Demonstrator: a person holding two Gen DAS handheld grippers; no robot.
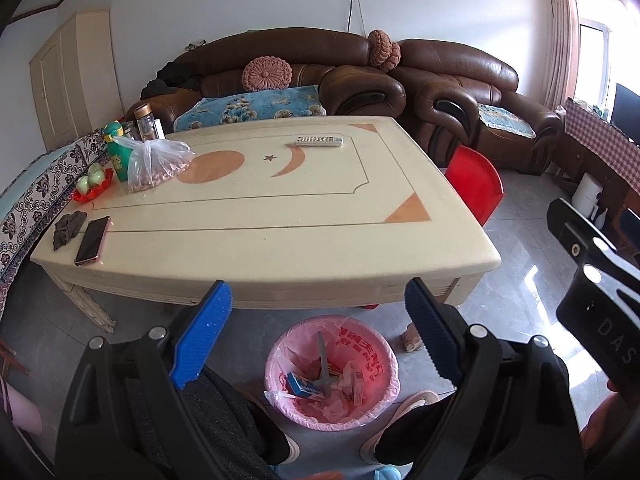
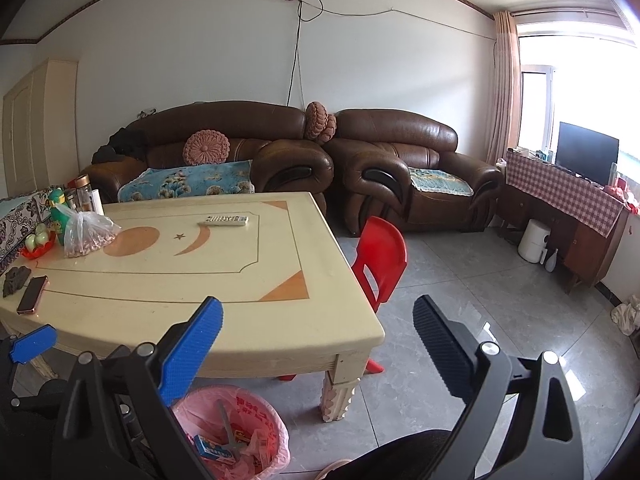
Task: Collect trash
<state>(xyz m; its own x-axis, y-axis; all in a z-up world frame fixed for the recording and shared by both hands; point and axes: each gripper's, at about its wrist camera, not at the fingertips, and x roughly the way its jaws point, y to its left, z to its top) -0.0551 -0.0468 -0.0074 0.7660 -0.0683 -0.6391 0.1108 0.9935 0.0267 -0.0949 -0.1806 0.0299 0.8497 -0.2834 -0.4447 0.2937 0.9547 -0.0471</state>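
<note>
Trash (image 1: pixel 320 384) in a pink-lined bin (image 1: pixel 276 356) on the grey tiled floor, bottom centre of the left view, just before the surface's near edge: a blue box, a grey stick, crumpled wrappers. Same bin (image 2: pixel 280 436) at lower left of the right view. Left gripper (image 1: pixel 316 320) over the bin, jaws spread wide, nothing between. Right gripper (image 2: pixel 316 344) likewise spread and empty, over floor at the surface's corner. Cream surface (image 1: pixel 280 220) with orange inlays, bare in the middle. Remote (image 1: pixel 319 140) near the far edge. At the left end: phone (image 1: pixel 93 240), dark cloth (image 1: pixel 68 229), bag of nuts (image 1: pixel 158 166), green bottle (image 1: pixel 117 152), red dish (image 1: pixel 92 188). Beyond: brown sofa (image 1: pixel 280 64), armchair (image 2: pixel 416 168). Red chair (image 2: pixel 380 256) at the surface's right. TV (image 2: pixel 586 158) by the bright window, right edge.
</note>
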